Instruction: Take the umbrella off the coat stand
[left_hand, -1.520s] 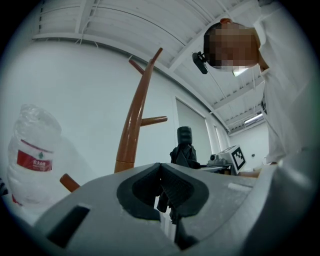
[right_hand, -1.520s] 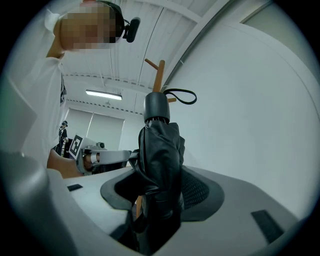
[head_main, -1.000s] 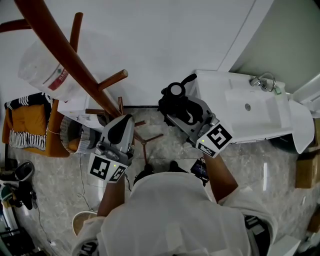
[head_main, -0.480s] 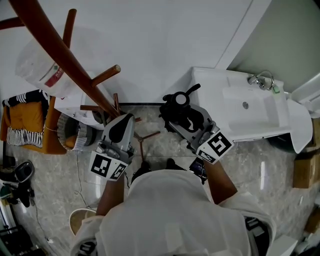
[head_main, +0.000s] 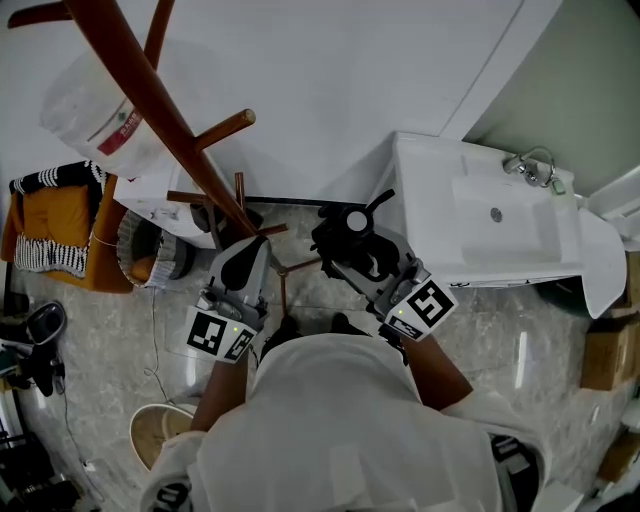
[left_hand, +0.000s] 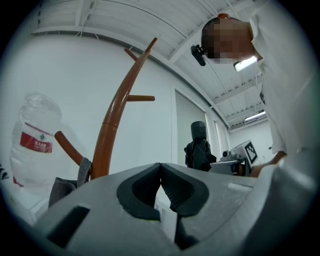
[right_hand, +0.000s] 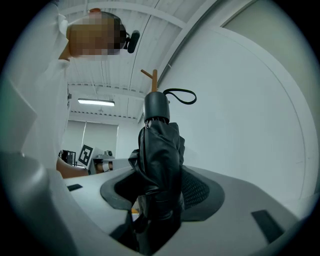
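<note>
A black folded umbrella stands upright in my right gripper, clear of the coat stand. In the right gripper view the umbrella fills the gap between the jaws of the right gripper, which are shut on its folded cloth; its wrist strap loops out at the top. The brown wooden coat stand leans across the upper left, with pegs sticking out. My left gripper hangs near the stand's foot, shut and empty. The stand rises ahead of it.
A large water bottle stands behind the stand. A white basin is at the right against the wall. An orange cloth and a basket are at the left, and a round tub sits on the floor.
The right gripper has come down and nearer to me with the umbrella still in it. The left gripper has sunk a little and stays shut.
</note>
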